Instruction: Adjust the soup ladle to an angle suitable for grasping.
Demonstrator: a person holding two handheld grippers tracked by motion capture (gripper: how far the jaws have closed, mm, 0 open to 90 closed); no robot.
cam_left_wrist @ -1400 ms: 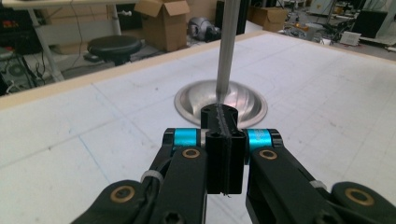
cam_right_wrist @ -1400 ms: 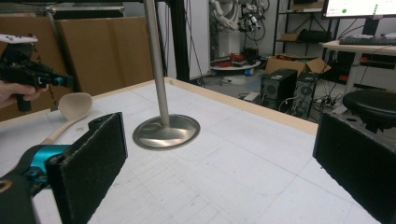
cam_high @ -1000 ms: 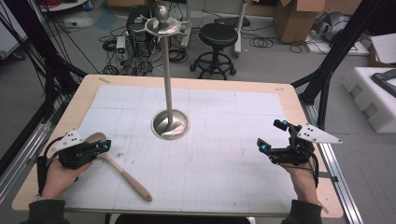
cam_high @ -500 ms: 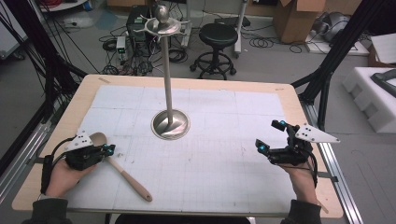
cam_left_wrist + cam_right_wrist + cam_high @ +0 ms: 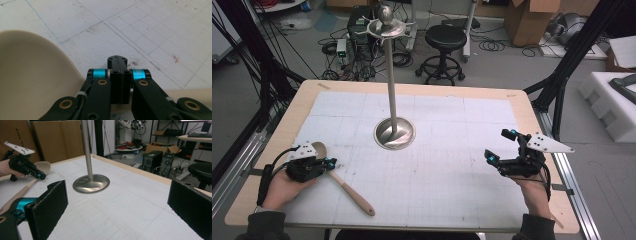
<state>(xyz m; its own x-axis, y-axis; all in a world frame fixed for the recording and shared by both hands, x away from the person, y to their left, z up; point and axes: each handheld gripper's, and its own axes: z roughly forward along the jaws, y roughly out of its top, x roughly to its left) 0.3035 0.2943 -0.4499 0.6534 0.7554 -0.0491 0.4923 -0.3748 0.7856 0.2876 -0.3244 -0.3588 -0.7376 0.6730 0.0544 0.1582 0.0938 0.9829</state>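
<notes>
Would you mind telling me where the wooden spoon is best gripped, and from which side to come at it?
Probably the neck, just below the bowl. The wooden spoon lies flat, its handle running toward the near edge of the table. The handle is slim and straight, the bowl wide and rounded, so jaws fit across the handle, coming from above. The left gripper sits shut at that spot already.

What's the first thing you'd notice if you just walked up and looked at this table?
Probably the tall shiny metal stand, standing upright in the middle of the white gridded mat. Next, the big wooden spoon lying near the mat's left front corner, where the left tool sits over the neck, its jaws shut. On the right, the right tool waits with its jaws wide open and nothing between them.
</notes>
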